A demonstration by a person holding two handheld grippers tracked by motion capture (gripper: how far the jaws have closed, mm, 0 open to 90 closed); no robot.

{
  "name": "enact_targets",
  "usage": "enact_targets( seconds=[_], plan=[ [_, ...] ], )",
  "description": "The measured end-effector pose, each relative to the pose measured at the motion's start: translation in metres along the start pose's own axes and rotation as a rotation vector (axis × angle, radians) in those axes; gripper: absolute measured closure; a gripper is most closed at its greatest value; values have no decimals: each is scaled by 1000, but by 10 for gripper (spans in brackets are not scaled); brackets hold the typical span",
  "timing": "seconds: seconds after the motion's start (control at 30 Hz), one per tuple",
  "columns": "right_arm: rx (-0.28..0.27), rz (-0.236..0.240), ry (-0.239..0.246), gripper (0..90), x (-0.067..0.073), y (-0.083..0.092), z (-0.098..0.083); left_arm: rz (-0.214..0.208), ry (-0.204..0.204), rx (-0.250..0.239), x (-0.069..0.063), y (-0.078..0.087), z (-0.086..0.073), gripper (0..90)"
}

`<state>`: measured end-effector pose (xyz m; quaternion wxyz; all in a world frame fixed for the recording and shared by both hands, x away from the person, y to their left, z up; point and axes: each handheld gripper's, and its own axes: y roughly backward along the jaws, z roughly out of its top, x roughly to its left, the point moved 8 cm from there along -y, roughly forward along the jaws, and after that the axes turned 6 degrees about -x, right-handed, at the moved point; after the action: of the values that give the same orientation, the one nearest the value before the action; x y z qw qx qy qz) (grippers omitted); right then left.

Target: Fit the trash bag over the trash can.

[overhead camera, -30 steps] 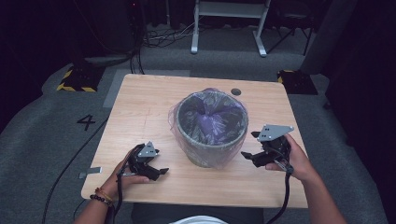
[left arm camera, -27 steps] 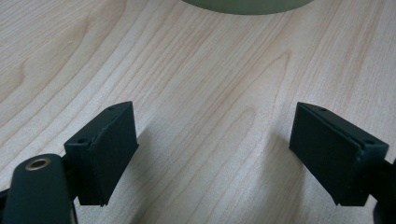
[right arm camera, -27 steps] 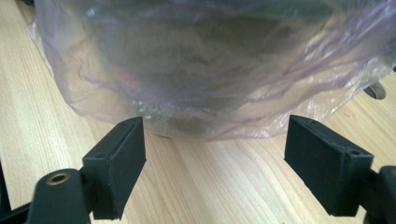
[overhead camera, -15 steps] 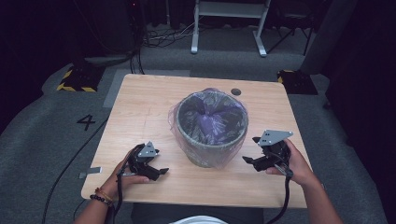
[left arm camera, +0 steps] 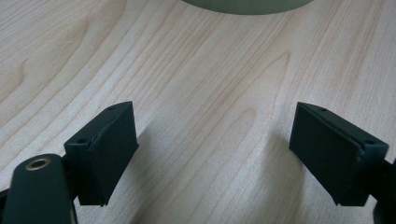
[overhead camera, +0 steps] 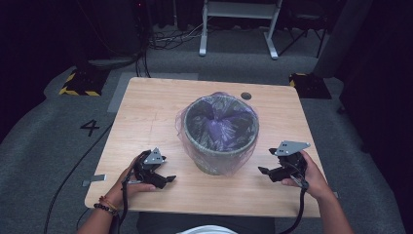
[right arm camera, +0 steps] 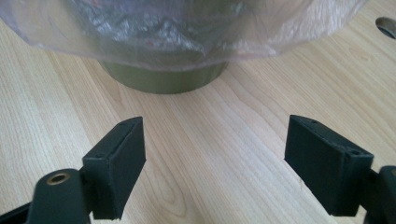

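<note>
An olive-green bin (overhead camera: 220,157) stands at the middle of the wooden table (overhead camera: 146,112), lined with a thin purple plastic bag (overhead camera: 221,119) that folds out over its rim. My left gripper (overhead camera: 167,169) rests low at the bin's near left, open, with bare wood between its jaws (left arm camera: 217,135); the bin's base (left arm camera: 243,5) lies just ahead. My right gripper (overhead camera: 267,162) is at the bin's near right, also open with nothing in it (right arm camera: 217,142). It faces the bin's base (right arm camera: 163,79) under the overhanging bag (right arm camera: 187,32).
A round cable hole (overhead camera: 246,96) sits in the table behind the bin, also seen in the right gripper view (right arm camera: 387,25). Beyond the table are grey carpet marked with a 4 (overhead camera: 90,127), a white stand (overhead camera: 238,29) and yellow-black striped blocks (overhead camera: 78,83).
The right gripper has sunk toward the table and come a little nearer the front edge. The left gripper and the bin have stayed put.
</note>
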<state>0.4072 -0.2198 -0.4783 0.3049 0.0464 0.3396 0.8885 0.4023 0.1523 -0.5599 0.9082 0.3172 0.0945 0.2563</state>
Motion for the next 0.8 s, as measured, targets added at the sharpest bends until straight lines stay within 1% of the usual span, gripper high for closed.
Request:
enact_targets(
  seconds=[0.03, 0.17, 0.47, 0.6, 0.8],
  plan=[
    [0, 0, 0, 205, 0, 0, 0, 0, 0, 0, 0, 0, 0, 148],
    [3, -8, -22, 208, -3, 1, -10, 1, 0, 0, 0, 0, 0, 148],
    [21, -12, -22, 210, -5, 2, -26, 1, 0, 0, 0, 0, 0, 148],
    [22, -14, -28, 210, -6, 3, -31, 0, 0, 0, 0, 0, 0, 148],
    [23, -31, -48, 213, -10, 5, -43, 1, 0, 0, 0, 0, 0, 148]
  ],
)
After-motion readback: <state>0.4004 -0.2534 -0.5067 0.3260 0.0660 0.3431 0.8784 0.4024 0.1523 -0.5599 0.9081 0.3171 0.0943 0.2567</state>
